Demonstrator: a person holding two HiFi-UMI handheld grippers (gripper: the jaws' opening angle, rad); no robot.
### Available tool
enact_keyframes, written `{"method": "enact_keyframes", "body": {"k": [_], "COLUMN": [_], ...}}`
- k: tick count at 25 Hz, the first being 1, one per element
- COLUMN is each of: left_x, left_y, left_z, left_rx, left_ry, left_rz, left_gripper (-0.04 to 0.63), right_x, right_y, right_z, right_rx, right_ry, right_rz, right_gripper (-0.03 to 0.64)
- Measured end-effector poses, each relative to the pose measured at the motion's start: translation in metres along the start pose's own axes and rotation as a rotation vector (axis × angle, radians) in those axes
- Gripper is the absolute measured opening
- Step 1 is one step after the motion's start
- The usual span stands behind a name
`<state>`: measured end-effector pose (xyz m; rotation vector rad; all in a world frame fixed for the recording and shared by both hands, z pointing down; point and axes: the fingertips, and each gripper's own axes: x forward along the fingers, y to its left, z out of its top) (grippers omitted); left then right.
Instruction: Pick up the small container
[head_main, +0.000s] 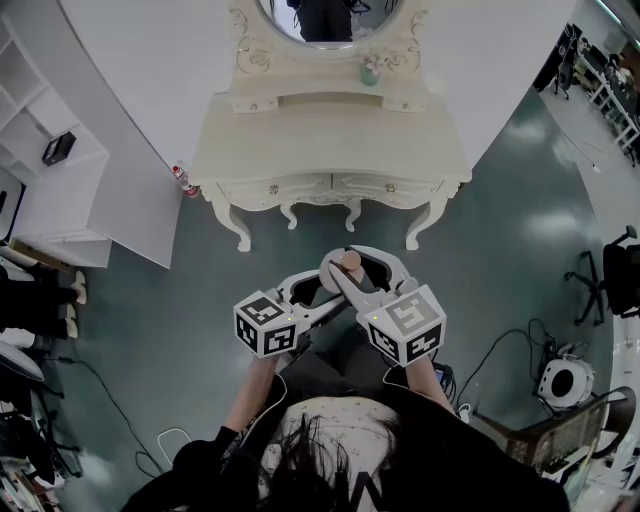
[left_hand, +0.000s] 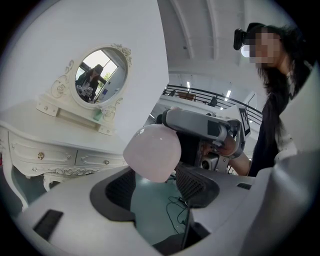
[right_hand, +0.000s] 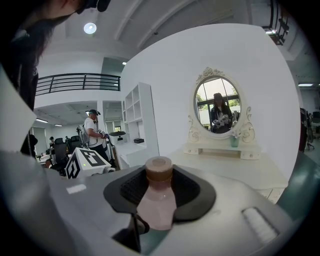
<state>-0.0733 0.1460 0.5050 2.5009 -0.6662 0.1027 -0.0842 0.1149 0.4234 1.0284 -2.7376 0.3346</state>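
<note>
**A:** Item: small container (right_hand: 156, 207), pale pink, brown cap (right_hand: 159, 169). Where is it sitting?

**B:** It is hanging in the air in front of the person, well short of the dressing table (head_main: 330, 150). The right gripper (right_hand: 160, 184) is clamping it. Its pads (right_hand: 192, 187) are pressing on either side just under the cap.

**A:** And the left gripper (left_hand: 156, 186)?

**B:** Its jaws are standing apart. The container's rounded base is hovering just over the gap between them. Whether it is brushing either jaw, I cannot quite tell from this angle.

**A:** Handling notes?

**B:** It is looking light and rigid, probably glass or hard plastic. The glossy, rounded body is likely making it slippery, and it could break if dropped onto the hard floor (head_main: 500, 230). The narrowing under the cap is giving the pads a ledge to sit against, so that seems the safer place to hold. The wide belly is curving away and would probably be squirting out of a pinch. Firm, uncrushing pressure is suiting it best.
</note>
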Motion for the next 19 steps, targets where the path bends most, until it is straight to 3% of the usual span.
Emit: {"method": "enact_keyframes", "body": {"k": [19], "left_x": [0.0], "left_y": [0.014], "left_z": [0.004], "left_rx": [-0.009], "left_ry": [-0.006], "left_rz": [0.012], "left_gripper": [0.238], "right_x": [0.015], "right_y": [-0.004], "right_z": [0.001], "right_rx": [-0.006], "right_ry": [0.01], "right_rz": [0.017], "right_gripper": [0.144]}}
